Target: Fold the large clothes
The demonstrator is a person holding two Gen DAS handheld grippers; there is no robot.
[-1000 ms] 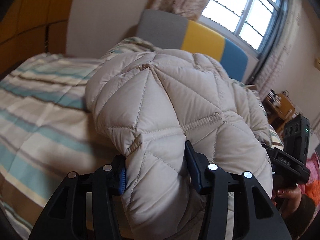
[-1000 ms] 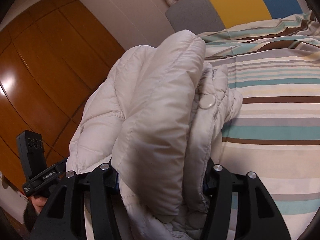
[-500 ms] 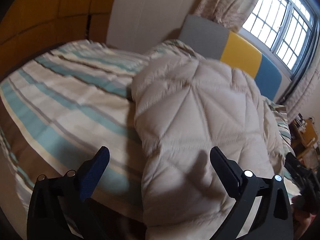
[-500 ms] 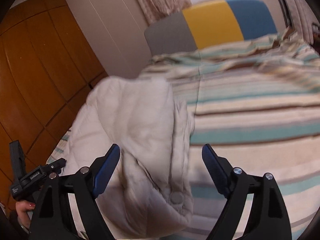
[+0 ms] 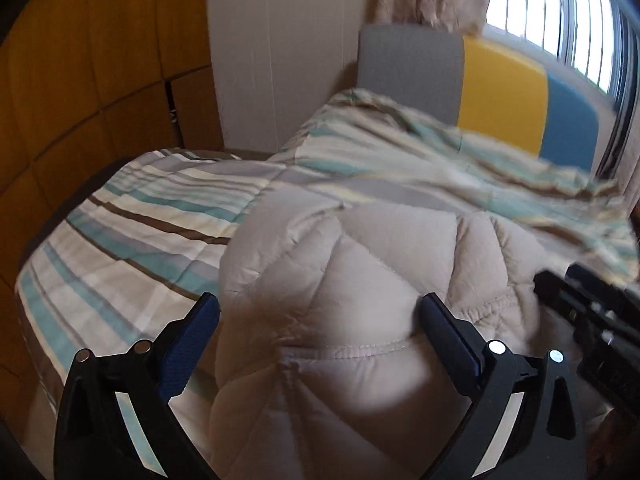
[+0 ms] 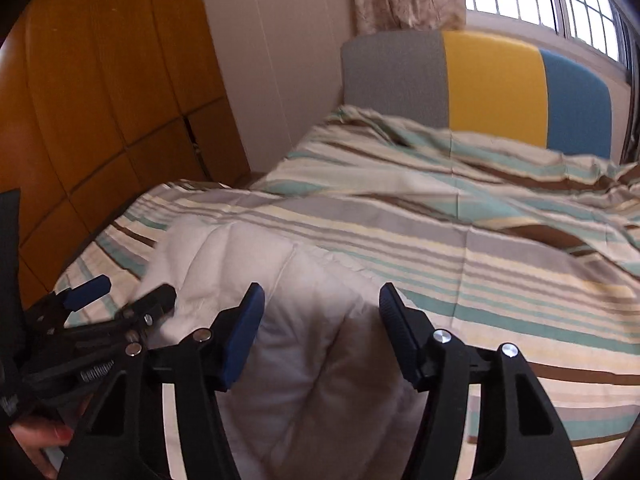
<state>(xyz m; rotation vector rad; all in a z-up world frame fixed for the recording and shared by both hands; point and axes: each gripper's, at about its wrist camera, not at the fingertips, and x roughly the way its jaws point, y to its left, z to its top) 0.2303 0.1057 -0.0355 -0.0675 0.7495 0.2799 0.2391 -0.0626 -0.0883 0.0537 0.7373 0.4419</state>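
- Bed (image 5: 132, 220) under striped cover, gray, yellow and blue headboard (image 6: 492, 84) at far end.
- Puffy beige jacket (image 5: 360, 280) lying folded on near part of bed.
- Left gripper (image 5: 320, 320) over jacket, jaws spread wide, pinching nothing.
- Right gripper (image 6: 320, 320) above jacket, jaws just narrowed, apart, clear of fabric.

Puffy beige jacket (image 5: 360, 280) on striped bed (image 5: 132, 220)

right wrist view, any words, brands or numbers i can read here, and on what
White lettering on the left gripper's black body: blurred, unreadable.
Puffer jacket: no text shows.
Striped bedspread: none.
Headboard: none.
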